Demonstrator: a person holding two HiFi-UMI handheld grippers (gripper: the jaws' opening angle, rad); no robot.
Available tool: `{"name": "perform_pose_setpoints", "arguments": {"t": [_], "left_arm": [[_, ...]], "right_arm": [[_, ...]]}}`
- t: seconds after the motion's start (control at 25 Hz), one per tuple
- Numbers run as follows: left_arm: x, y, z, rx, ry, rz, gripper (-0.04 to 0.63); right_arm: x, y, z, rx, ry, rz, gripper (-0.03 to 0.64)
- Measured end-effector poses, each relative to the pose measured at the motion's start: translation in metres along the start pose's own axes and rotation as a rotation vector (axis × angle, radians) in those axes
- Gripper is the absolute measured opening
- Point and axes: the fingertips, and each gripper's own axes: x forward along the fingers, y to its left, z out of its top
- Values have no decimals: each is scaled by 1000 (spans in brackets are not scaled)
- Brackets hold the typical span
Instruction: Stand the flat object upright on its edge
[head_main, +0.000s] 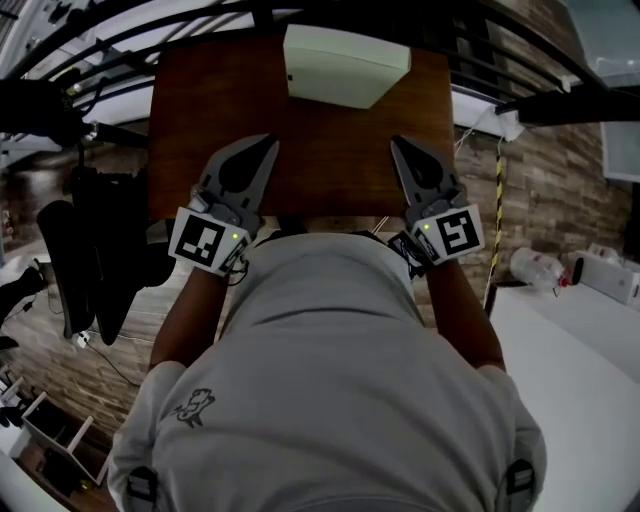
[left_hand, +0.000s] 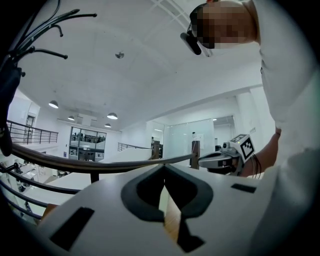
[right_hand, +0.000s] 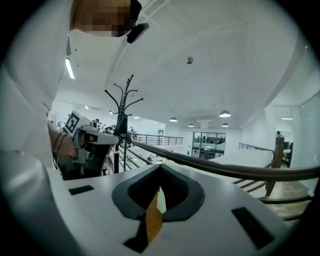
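Person's grey left gripper (head_main: 268, 146) and right gripper (head_main: 398, 144) hover near, jaws together, empty; pale flat slab (head_main: 345, 60), apparently unraised, sits far on brown wooden table (head_main: 330, 165).

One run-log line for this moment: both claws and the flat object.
left claw: shut, empty | right claw: shut, empty | flat object: lying at far end of table, untouched

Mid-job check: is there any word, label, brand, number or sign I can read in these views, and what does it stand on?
No readable text in any view.
Left gripper and right gripper: black-and-white square marker patterns, no letters or digits.
Shirt: a small dark drawing, too small to show any wording.
Pale flat object on the table: a tiny dark mark at its left edge, too small to read.
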Motion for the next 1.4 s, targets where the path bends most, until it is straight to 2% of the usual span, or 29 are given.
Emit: {"name": "perform_pose_setpoints", "arguments": {"t": [0.16, 0.48, 0.76, 1.08, 1.4], "left_arm": [[9, -30, 5, -14, -4, 73, 14], [5, -119, 1, -23, 4, 205, 14], [-9, -214, -7, -6, 41, 261, 14], [-24, -226, 11, 12, 59, 267, 14], [-76, -218, 15, 8, 47, 237, 14]], "right_arm": [[-28, -19, -10, 30, -8, 61, 32], [-116, -40, -43, 50, -10, 152, 32], [-194, -47, -52, 77, -53, 201, 32], [-209, -38, -33, 74, -81, 211, 32], [-213, 11, -15, 81, -91, 172, 32]]}}
